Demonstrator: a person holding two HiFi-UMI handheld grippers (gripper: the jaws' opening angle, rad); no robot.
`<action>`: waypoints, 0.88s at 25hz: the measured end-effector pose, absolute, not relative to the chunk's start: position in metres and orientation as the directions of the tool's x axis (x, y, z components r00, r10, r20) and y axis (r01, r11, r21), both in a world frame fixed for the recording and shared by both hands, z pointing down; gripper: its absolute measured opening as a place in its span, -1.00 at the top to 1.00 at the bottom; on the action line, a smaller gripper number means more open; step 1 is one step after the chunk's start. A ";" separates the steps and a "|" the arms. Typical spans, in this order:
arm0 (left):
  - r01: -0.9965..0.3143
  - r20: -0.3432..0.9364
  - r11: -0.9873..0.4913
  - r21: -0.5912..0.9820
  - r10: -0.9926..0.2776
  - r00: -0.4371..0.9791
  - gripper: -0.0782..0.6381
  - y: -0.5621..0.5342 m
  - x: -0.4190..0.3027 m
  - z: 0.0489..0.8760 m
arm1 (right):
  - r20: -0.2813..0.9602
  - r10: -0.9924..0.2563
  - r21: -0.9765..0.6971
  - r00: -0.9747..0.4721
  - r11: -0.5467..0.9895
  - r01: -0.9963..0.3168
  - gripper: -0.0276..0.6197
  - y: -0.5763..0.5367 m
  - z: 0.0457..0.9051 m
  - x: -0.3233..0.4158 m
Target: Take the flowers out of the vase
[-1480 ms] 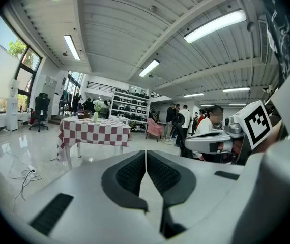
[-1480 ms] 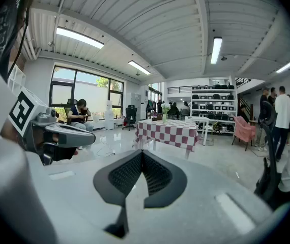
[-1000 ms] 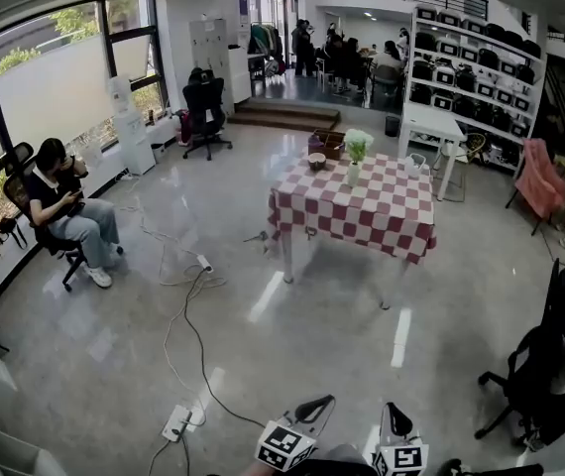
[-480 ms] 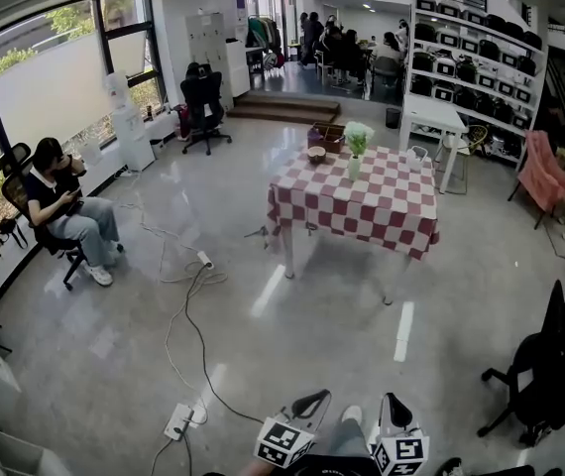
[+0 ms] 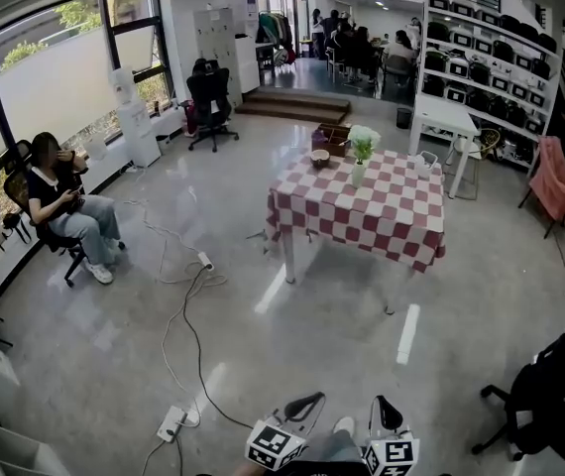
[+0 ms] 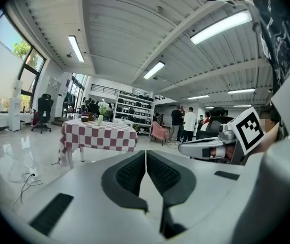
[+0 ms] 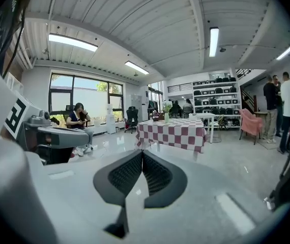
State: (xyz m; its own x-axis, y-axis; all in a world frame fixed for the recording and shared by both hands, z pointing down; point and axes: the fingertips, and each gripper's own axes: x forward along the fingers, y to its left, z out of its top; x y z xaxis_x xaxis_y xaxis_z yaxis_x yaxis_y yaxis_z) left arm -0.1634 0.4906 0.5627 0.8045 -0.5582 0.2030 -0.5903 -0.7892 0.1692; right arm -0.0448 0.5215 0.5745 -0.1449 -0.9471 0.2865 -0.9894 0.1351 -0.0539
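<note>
Red-and-white check cloth point(image 5: 362, 216) is covering the table point(image 5: 287, 258) – flowers point(image 5: 363, 141) sitting where? (desk)
They're standing upright in the white vase point(image 5: 358, 174) at table's far end, nr a dark bowl point(image 5: 319, 158). (me)
Fingers doing what? (desk)
I'm reading L gripper point(image 6: 145, 154): pads are pressing together, nothing btwn. R gripper point(image 7: 142, 154): pads are meeting too, nothing btwn. I'm holding both low, well apart from the table, floor point(image 5: 292, 345) w/ cables point(image 5: 188, 305) lying between. Table is showing small beyond both sets of pads. Person point(image 5: 64, 206) is sitting by the window point(image 5: 55, 77), at left. (me)
</note>
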 end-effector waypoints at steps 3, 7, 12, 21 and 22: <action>-0.613 0.205 -0.774 0.158 -0.581 0.787 0.74 0.467 -0.153 0.562 | 0.283 -0.946 -0.046 -0.156 0.149 -0.988 0.90 0.499 0.576 -0.034; -0.626 0.209 -0.763 0.163 -0.593 0.778 0.73 0.437 -0.132 0.560 | 0.289 -0.943 -0.042 -0.165 0.159 -0.986 0.90 0.469 0.575 -0.013; -0.661 0.193 -0.733 0.162 -0.633 0.750 0.73 0.400 -0.106 0.556 | 0.288 -0.940 -0.026 -0.184 0.185 -0.982 0.90 0.432 0.574 0.019; -0.697 0.207 -0.701 0.148 -0.668 0.715 0.74 0.362 -0.055 0.560 | 0.281 -0.929 -0.028 -0.239 0.241 -0.970 0.90 0.388 0.571 0.068; -0.701 0.213 -0.699 0.141 -0.670 0.711 0.74 0.359 -0.051 0.561 | 0.278 -0.929 -0.034 -0.244 0.244 -0.969 0.90 0.384 0.570 0.071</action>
State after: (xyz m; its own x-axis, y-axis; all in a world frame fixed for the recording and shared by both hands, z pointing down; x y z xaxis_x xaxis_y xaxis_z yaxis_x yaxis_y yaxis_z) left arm -0.0508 0.3586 0.5614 0.7112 -0.6699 0.2133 -0.7009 -0.6992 0.1410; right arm 0.0713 0.3839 0.5696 -0.2441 -0.9291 0.2779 -0.9691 0.2443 -0.0343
